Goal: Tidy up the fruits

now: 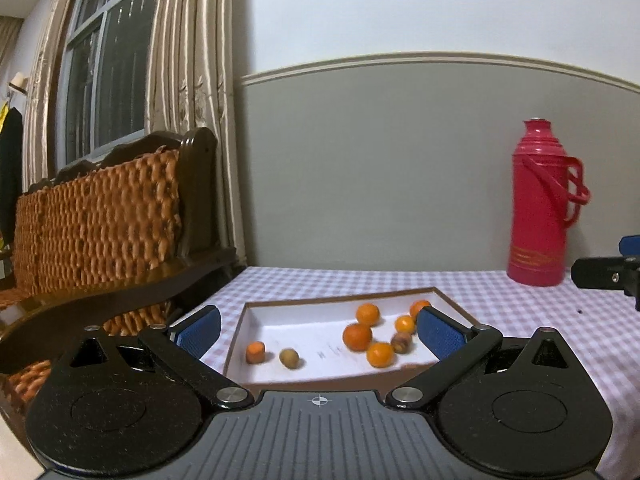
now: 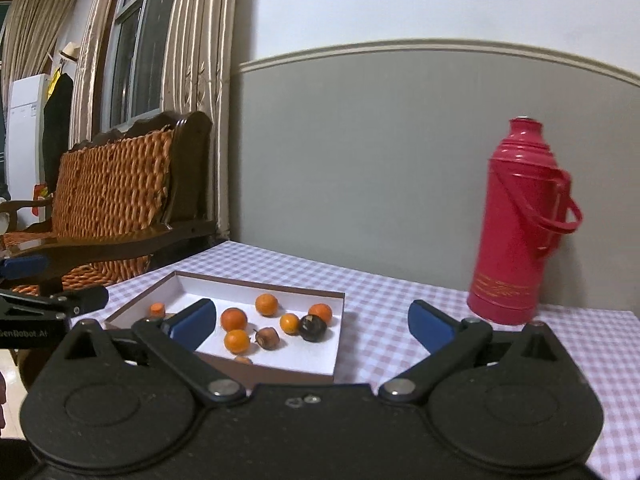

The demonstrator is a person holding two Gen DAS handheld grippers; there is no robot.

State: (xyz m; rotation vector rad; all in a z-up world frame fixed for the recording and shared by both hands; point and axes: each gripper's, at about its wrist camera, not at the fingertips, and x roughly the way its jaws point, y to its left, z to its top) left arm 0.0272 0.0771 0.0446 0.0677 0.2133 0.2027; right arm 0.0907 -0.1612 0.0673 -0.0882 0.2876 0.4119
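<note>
Both claws hover spread wide and hold nothing: the left claw (image 1: 319,332) and the right claw (image 2: 310,322) each face the shallow box (image 2: 280,372) on the checked surface (image 2: 400,292). The box holds five oranges (image 2: 234,319), one dark round fruit (image 2: 312,327), a carrot stub (image 2: 157,309) and some small brownish pieces. One red thermos (image 2: 516,224) stands well apart.

White lettering "GenRobot.AI" can be read on the black body of the left tool (image 2: 48,300), at the left edge of the right wrist view. Faint marks on the tray (image 1: 320,350) floor are too blurred to read.
</note>
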